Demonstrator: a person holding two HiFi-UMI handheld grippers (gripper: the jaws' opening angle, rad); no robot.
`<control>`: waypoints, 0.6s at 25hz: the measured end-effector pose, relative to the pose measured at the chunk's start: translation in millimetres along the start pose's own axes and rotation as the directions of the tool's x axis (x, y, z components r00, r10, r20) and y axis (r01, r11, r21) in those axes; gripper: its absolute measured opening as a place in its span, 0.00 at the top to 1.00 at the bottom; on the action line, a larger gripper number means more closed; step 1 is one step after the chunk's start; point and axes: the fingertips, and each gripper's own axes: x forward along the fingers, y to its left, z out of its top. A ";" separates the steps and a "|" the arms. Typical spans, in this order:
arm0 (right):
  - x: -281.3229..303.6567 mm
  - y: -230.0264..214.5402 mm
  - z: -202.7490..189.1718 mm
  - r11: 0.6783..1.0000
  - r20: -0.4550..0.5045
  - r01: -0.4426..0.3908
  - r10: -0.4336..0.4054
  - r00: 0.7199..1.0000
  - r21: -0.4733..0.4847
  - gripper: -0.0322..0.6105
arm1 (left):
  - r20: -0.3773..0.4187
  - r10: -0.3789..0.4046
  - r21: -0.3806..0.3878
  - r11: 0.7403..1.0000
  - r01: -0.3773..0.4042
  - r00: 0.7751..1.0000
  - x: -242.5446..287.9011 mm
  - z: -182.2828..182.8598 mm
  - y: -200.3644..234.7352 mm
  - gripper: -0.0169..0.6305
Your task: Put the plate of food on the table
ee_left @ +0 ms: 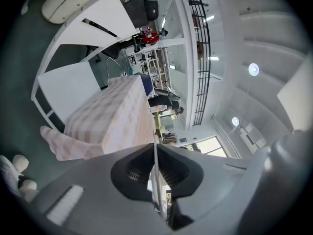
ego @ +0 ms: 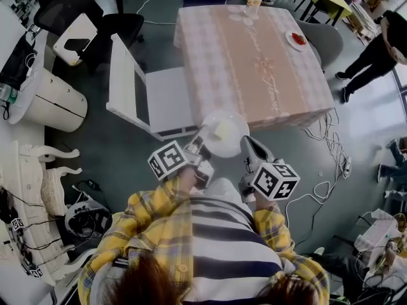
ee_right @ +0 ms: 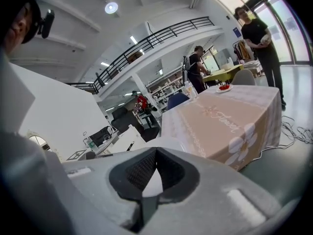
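Observation:
A white plate point(ego: 224, 138) carrying a pale yellow piece of food point(ego: 222, 129) hangs in the air just short of the near edge of the table point(ego: 254, 56), which wears a pink checked cloth. My left gripper point(ego: 203, 140) is shut on the plate's left rim and my right gripper point(ego: 247, 145) is shut on its right rim. The left gripper view shows the rim edge-on as a thin white line point(ee_left: 155, 173) between the pads of the left gripper point(ee_left: 155, 148). In the right gripper view the white plate point(ee_right: 164, 143) sits pinched in the right gripper point(ee_right: 155, 156), with the table point(ee_right: 225, 116) ahead.
A white chair point(ego: 149, 97) stands at the table's left side. On the table are a bottle point(ego: 254, 0) at the far edge and a small dish of red food point(ego: 296, 39) at the right. A person point(ego: 375, 49) stands beyond the right side; cables point(ego: 331, 164) lie on the floor.

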 end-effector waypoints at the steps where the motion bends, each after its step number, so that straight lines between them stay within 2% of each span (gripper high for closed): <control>1: 2.7 -1.4 1.0 1.000 -0.004 0.001 -0.001 1.000 0.001 0.95 | 0.002 0.002 -0.001 1.000 -0.002 1.000 3.1 2.4 1.4 0.97; 7: 26.3 -14.5 20.6 1.000 -0.004 0.002 -0.002 1.000 -0.021 0.95 | 0.020 0.008 -0.003 1.000 -0.008 1.000 28.9 21.6 6.7 0.97; 15: 82.4 -38.2 61.1 0.997 -0.043 -0.056 0.054 0.998 -0.046 0.95 | 0.082 0.046 -0.016 0.999 -0.044 0.996 81.5 58.1 17.1 0.97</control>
